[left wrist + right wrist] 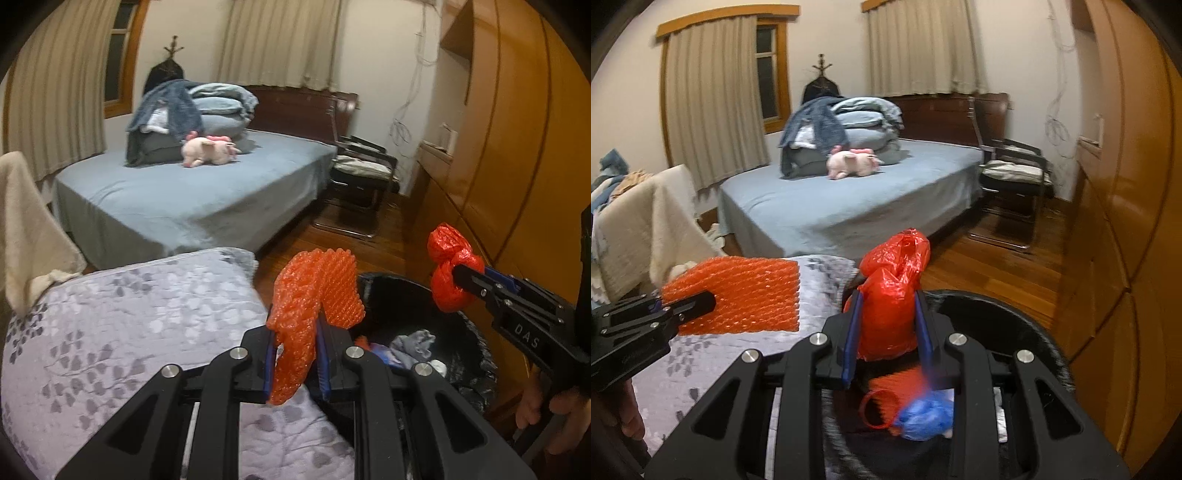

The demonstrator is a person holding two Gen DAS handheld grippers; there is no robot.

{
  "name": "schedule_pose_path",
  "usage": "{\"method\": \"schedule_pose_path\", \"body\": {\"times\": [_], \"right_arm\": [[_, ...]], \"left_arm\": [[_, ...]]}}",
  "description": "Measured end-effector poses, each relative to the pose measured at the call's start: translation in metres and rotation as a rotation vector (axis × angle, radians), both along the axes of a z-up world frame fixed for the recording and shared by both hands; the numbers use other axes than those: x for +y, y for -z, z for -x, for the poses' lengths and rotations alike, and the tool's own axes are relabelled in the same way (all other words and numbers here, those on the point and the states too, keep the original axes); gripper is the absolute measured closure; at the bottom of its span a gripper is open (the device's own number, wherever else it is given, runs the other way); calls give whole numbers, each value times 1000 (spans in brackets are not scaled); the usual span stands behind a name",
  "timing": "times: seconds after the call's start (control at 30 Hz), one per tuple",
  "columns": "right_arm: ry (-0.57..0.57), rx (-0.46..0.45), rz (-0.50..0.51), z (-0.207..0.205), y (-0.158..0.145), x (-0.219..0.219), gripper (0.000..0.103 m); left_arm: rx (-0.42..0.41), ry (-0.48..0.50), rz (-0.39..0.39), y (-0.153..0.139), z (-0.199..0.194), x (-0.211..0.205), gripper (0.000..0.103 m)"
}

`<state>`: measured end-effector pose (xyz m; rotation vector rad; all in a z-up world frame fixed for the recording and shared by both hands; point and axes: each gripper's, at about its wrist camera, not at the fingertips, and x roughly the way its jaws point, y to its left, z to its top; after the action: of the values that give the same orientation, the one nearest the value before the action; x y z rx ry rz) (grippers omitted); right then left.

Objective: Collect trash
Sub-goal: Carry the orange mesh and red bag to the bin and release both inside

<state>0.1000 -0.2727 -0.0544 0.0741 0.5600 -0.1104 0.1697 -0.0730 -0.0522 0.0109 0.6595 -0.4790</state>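
My left gripper [295, 325] is shut on a crumpled sheet of orange bubble wrap [314, 291], held over the edge of a lilac flowered quilt [129, 314] beside the bin. The right gripper [456, 271] is shut on a knotted red plastic bag [448, 273] above the black-lined trash bin [476, 354]. In the right wrist view the red bag [892, 295] sits between the blue pads of the right gripper [886, 314], over the bin's rim [1015, 310]. The bubble wrap [738, 295] and left gripper [698, 301] show at the left there. Inside the bin lie a blue wad [923, 417], a red ring and grey scraps.
A bed with a blue sheet [192, 199], folded bedding and a pink plush pig [207, 149] stands behind. A dark chair [364, 177] is beside it. Orange wooden cabinets [517, 129] line the right wall. A cream blanket [646, 229] hangs at the left. Wooden floor [997, 266] lies between the bed and cabinets.
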Motion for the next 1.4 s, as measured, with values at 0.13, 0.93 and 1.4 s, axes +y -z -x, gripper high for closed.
{"method": "schedule_pose_path", "body": {"times": [0.13, 0.93, 1.4], "right_arm": [[53, 10, 7, 4, 7, -21, 77], [257, 131, -5, 9, 73, -95, 27], [213, 105, -17, 26, 33, -60, 5]], "left_arm": [[7, 45, 7, 6, -3, -24, 85], [137, 220, -4, 55, -31, -112, 37], [48, 61, -9, 19, -5, -42, 6]]}}
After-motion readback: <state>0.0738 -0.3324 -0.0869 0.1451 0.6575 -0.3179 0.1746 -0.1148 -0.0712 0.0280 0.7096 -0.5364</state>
